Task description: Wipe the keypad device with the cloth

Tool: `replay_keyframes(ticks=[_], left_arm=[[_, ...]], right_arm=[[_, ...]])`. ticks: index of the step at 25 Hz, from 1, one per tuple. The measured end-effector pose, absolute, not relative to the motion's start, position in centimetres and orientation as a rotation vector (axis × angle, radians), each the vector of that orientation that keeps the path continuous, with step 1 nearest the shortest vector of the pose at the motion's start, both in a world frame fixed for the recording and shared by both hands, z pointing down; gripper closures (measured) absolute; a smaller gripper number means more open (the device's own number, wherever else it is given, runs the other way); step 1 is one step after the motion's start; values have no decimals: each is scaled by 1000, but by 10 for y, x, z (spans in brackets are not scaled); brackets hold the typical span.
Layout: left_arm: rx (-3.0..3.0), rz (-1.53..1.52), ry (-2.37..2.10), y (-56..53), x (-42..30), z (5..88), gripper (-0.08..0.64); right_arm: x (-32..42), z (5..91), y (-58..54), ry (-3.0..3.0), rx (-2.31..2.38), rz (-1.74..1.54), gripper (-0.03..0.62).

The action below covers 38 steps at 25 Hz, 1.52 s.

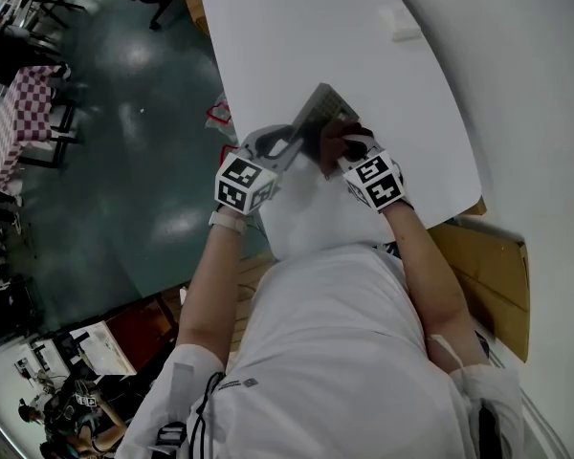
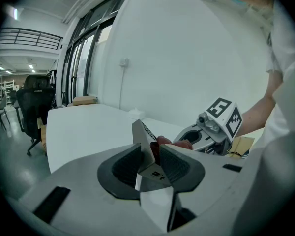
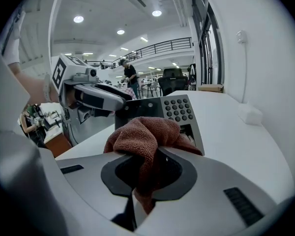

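**Keypad device held off a white table, cloth at its face**

**Head view.** Surface: a white table [image 1: 297, 27] with a rounded edge. It carries one small white box [image 1: 405, 29] near its far side. Room: dark, glossy floor [image 1: 124, 113] to the left, a checked tablecloth [image 1: 24, 113] at the left edge, cardboard [image 1: 488, 275] at the lower right. The left gripper [image 1: 297, 142] grips the keypad device [image 1: 323, 108], which is tilted above the near table edge. The right gripper [image 1: 342, 151] meets it from the right with the dark cloth [image 1: 335, 140] against the device.

**Left gripper view.** The jaws stand partly apart, clamped on the lower edge of the keypad device [image 2: 143, 139], which is seen edge-on and upright between the pads. The reddish cloth [image 2: 165, 141] shows just behind it, with the right gripper [image 2: 206, 134] beyond. Room: a plain white wall [image 2: 187, 58] with a small wall fitting [image 2: 123, 62], tall windows [image 2: 83, 58], a black office chair [image 2: 34, 97], and a cardboard box [image 2: 84, 100] on the table's far end.

**Right gripper view.** The jaws are closed on the brown cloth [image 3: 145, 136], which is bunched above the pads and hangs down between them. The bunch covers the lower left part of the device's face; the number keys [image 3: 179, 109] are uncovered. Room: a large hall with round ceiling lights [image 3: 78, 19], a railed balcony [image 3: 157, 47] and a person [image 3: 130, 77] standing far off.
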<state>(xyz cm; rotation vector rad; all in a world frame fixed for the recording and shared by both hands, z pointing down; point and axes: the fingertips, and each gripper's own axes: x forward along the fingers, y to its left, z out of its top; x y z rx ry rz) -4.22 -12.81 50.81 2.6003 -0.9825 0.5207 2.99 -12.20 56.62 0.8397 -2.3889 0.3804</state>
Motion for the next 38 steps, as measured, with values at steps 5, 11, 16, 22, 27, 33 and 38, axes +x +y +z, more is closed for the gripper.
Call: replay_keyframes(ticks=[5,11,16,22,27,33,38], left_arm=[[2602,516,-986,-128,-44,511,440],[2596,525,-995,-131,-44,515,440],[2600,535,-1005,-130,-43,515,440],[2611,560,-934,-126,-40,513,414],[2664,654,-842,-119,-42,514,351],[2835,978,-698,-106,-39,525,348],[2831,1018,-686,-108,-41,526,348]], right_arm=[[33,576,-119,-2363,847,399,538],[43,592,-115,-2300,842,427,538],[50,607,-108,-2265,816,400,538],[52,603,-111,-2286,795,497,538],[48,578,-115,-2325,783,489,538],[17,530,-120,-2440,726,398,538],[-9,497,-124,-2499,693,326,538]])
